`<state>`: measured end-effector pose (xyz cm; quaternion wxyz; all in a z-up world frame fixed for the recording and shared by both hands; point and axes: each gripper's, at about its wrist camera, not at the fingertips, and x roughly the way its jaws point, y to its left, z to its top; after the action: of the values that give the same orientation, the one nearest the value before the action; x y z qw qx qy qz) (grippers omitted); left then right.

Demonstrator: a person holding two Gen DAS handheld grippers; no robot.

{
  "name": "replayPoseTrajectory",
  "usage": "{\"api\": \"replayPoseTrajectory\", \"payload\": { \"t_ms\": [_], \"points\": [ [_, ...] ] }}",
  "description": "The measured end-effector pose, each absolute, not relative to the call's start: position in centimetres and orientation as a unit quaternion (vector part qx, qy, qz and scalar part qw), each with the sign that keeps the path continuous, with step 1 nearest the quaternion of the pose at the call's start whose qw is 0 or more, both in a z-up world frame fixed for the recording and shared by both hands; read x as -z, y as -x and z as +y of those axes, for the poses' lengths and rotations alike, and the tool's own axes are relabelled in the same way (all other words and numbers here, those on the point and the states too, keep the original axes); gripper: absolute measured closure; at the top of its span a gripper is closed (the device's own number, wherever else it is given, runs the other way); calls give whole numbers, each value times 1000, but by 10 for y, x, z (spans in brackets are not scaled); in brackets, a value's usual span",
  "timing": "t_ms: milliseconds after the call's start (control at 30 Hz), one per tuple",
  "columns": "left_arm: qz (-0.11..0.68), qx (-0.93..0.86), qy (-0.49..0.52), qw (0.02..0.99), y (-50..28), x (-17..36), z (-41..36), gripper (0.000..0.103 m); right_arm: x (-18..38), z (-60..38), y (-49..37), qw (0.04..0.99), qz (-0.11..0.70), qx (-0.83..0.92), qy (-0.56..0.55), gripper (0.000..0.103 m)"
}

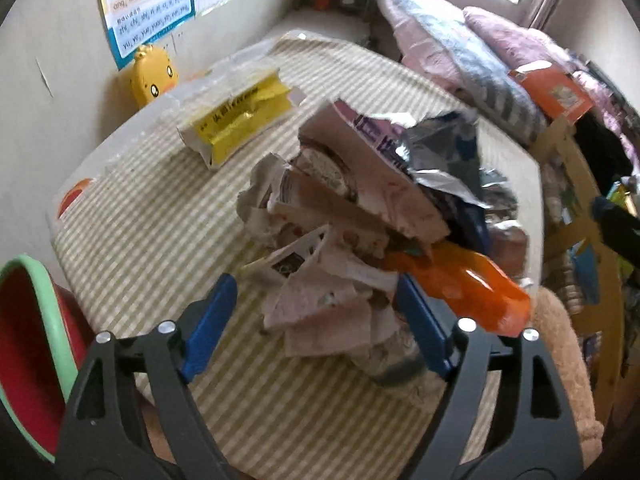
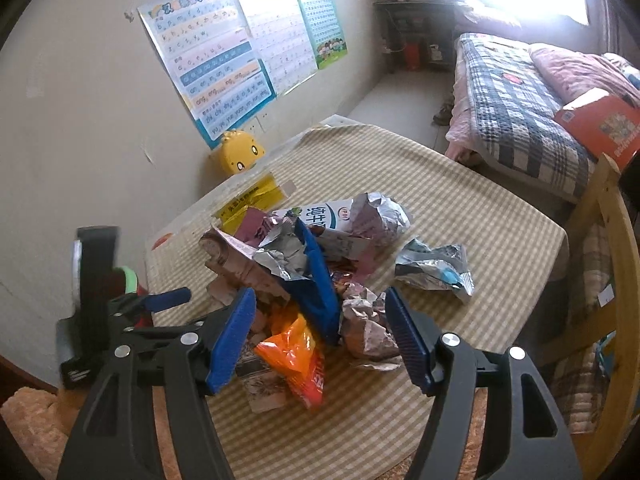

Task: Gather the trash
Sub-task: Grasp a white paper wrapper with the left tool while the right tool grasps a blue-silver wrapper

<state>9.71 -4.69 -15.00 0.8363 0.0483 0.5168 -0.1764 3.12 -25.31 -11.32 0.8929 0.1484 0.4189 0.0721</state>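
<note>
Green-rimmed bin [image 1: 36, 344] sat at the far left, beside the table edge. Next, the left gripper [image 1: 316, 320] gaped wide, empty, straddling the near end of the torn paper scraps [image 1: 320, 304], nearer to them than its partner. Rightward, the right gripper [image 2: 320, 336] stood open over the orange wrapper [image 2: 296, 356], its length running away from the jaws.
</note>
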Motion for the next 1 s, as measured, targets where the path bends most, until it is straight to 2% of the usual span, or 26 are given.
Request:
{"api": "replayPoseTrajectory", "payload": {
  "t_ms": [133,167,200,233,400,667,1000],
  "points": [
    [535,168,-57,826,-103,162,-52,15,116,-256,-31,890,421,-76,-157,38],
    [539,167,-48,824,-103,163,-50,19,118,-256,-30,890,422,-76,-158,38],
    [542,168,-34,823,-103,163,-48,34,118,-256,-30,889,422,-76,-159,38],
    [546,166,-26,821,-104,163,-45,40,119,-257,-30,888,423,-76,-161,38],
    [536,155,-11,830,-93,152,-38,48,123,-258,-31,886,427,-78,-165,38],
    [491,128,32,861,-69,113,-6,48,130,-243,-43,883,439,-91,-137,38],
    [446,103,77,886,-38,71,27,48,165,-228,-98,850,501,-141,-84,37]
  ]
}}
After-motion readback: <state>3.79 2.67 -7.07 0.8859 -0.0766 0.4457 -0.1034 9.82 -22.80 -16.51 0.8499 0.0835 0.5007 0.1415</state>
